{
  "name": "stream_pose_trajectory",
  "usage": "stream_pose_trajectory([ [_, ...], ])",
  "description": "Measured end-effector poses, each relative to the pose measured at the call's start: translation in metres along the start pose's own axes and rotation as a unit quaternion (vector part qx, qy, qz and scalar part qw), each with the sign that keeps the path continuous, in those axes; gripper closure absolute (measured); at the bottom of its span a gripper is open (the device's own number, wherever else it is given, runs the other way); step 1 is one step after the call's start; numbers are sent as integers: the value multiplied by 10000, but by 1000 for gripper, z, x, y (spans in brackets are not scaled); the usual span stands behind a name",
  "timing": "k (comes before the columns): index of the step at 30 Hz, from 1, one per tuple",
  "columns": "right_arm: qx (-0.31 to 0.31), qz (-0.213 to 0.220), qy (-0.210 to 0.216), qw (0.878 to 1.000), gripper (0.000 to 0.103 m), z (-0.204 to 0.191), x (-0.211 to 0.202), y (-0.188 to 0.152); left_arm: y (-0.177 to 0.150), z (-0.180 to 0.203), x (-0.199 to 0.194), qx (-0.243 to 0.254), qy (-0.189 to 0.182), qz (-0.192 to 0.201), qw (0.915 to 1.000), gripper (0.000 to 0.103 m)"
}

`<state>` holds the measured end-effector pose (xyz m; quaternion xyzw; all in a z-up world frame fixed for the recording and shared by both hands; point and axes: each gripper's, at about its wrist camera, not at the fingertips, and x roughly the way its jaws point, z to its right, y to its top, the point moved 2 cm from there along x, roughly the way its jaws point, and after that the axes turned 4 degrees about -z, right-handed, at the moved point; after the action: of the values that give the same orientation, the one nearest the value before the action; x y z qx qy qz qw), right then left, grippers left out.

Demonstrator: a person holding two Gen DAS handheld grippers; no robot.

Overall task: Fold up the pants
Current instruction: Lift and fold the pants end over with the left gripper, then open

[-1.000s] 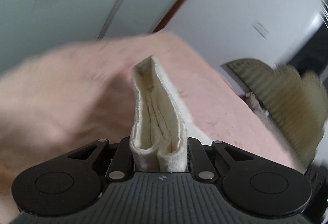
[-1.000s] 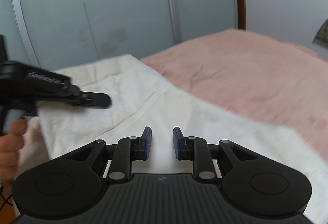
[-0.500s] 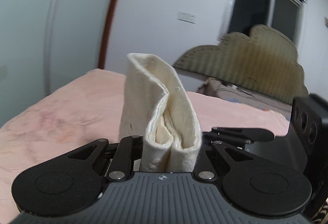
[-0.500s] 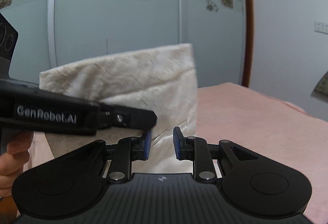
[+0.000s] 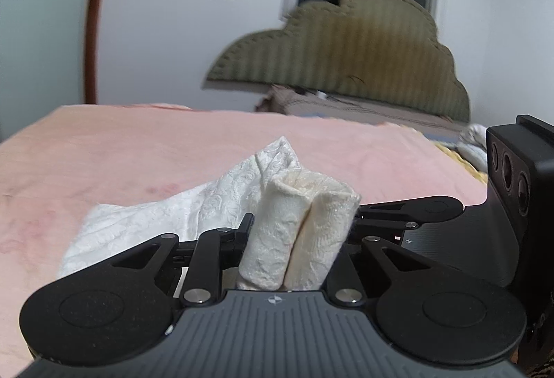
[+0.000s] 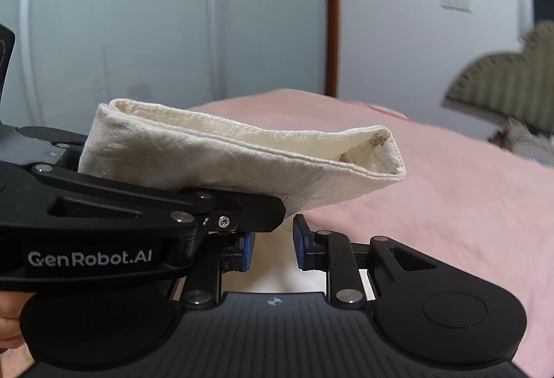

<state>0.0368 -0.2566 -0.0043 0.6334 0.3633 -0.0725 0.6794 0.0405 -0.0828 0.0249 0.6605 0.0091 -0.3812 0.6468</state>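
The left hand-held gripper (image 5: 297, 239) is clenched on a doubled fold of the pants (image 5: 301, 225) at lower centre, the rest trailing down-left onto the bed (image 5: 173, 153). The right hand-held gripper (image 6: 273, 246) stands released, its blue pads (image 6: 298, 246) bare under the cloth. Held by one grip only, the thick fold could slip or splay open when lowered, spoiling the crease.

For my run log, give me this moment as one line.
left gripper: shut on pants | right gripper: open, just beside left | pants: bunched fold, lifted above pink bed | fold not yet laid down
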Motion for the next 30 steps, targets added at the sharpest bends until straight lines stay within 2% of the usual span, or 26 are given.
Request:
stream_pose_trajectory([
  [9, 513, -177, -262, 9982, 80, 33, -19, -38, -22, 38, 35, 175, -190, -414, 9988, 83],
  [20, 763, -130, -463, 9959, 80, 38, -34, -56, -24, 59, 43, 316, -366, -429, 9979, 82],
  [24, 948, -203, -553, 9937, 80, 38, -39, -62, -27, 62, 52, 284, -484, -581, 9967, 71],
  [28, 1218, -547, -748, 9882, 80, 45, -48, -72, -32, 63, 64, 209, -872, -1016, 9908, 48],
  [30, 1288, -774, -1025, 9833, 72, 46, -56, -79, -35, 67, 62, 333, -992, -1062, 9888, 39],
])
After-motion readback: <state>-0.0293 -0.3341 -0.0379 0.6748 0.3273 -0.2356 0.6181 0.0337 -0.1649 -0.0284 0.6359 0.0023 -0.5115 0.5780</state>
